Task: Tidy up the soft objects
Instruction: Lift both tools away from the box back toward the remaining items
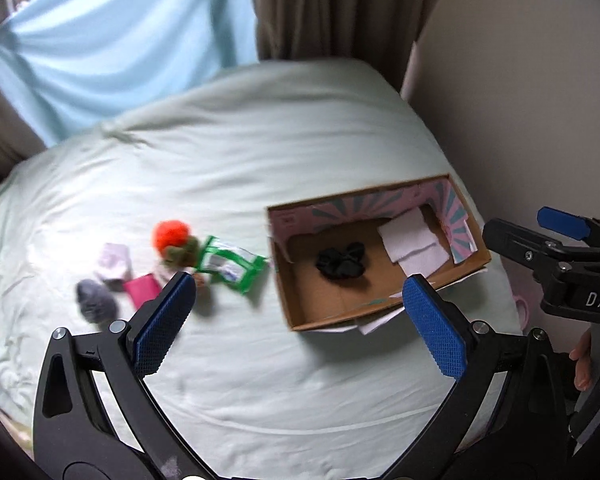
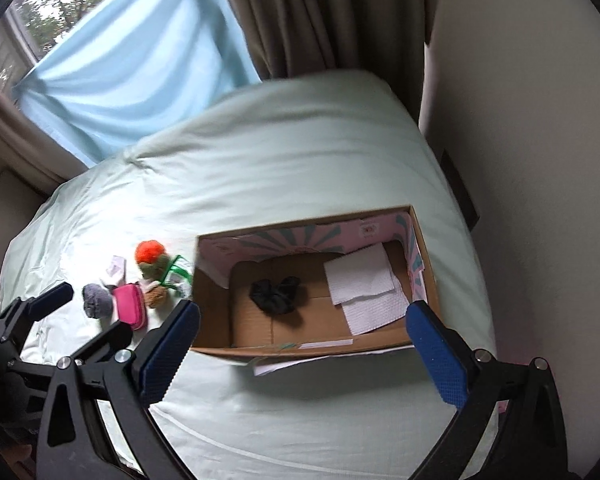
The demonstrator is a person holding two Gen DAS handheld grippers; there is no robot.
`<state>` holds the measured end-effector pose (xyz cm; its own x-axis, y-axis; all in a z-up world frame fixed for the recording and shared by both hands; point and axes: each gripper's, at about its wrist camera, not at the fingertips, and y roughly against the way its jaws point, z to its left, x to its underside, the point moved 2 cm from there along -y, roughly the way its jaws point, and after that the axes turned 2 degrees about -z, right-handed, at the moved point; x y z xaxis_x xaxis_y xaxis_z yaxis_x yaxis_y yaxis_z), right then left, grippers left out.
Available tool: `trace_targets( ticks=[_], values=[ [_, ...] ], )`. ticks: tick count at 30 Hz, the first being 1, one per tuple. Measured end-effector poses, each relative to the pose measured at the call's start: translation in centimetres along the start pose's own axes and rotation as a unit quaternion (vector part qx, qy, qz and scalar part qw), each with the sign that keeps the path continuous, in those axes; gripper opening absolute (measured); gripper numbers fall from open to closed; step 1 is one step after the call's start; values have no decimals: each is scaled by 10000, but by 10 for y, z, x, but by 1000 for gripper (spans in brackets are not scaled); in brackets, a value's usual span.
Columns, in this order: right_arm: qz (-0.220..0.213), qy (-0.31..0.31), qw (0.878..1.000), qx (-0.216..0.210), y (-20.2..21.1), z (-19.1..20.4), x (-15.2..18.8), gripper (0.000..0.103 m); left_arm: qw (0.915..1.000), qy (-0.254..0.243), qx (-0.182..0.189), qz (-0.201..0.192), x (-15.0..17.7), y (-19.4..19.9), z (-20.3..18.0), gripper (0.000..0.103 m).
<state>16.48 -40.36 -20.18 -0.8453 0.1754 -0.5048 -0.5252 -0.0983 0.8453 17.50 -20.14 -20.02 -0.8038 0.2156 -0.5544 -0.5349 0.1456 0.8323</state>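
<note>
A: Left tongs [image 1: 298, 322]?
B: Spread wide, holding nothing, above the pale green bed [image 1: 260, 380]. Blue pads [image 1: 162, 330] facing inward.

A: Right tongs [image 2: 302, 354]?
B: Also spread wide and empty, hovering at the near edge of the cardboard box [image 2: 220, 320].

A: Inside the box?
B: Black scrunchie [image 2: 276, 294] on the brown bottom, near the middle. Two white cloths [image 2: 360, 276] overlapping toward the right end, well apart from the scrunchie.

A: Outside the box?
B: A loose cluster on the bed, left of the box. Green wipes packet [image 1: 230, 262] nearest the box, just beside its left wall. Orange and green plush [image 1: 176, 246] touching the packet. Pink pouch [image 2: 129, 304] and grey knitted ball [image 2: 96, 300] side by side closer to the camera. Small white packet [image 1: 114, 262] behind them, blurred, not readable.

A: Anything else?
B: White paper [image 2: 268, 366] poking out from under the box's near edge. Blue cloth [image 2: 132, 76] and brown curtain [image 2: 320, 12] beyond the bed. Fingers [image 1: 582, 364] at the right edge of the left view, beside the other tongs.
</note>
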Motion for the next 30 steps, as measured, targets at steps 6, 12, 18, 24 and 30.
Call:
trace_targets(
  ticks=[6, 12, 18, 24, 30],
  values=[
    [-539, 299, 9981, -74, 57, 53, 11, 102, 9986, 337, -166, -379, 16, 64, 42, 103],
    [-831, 552, 9949, -159, 90, 99, 19, 102, 9933, 715, -408, -812, 37, 118, 107, 103],
    [-1244, 865, 9876, -409, 118, 182, 34, 102, 9874, 780, -642, -1218, 62, 165, 180, 103],
    [-1437, 1063, 9829, -452, 119, 244, 45, 102, 9825, 926, -749, -1434, 89, 189, 252, 103],
    [-1550, 996, 9818, -457, 109, 279, 51, 102, 9821, 950, -770, -1430, 104, 187, 307, 103]
  ],
)
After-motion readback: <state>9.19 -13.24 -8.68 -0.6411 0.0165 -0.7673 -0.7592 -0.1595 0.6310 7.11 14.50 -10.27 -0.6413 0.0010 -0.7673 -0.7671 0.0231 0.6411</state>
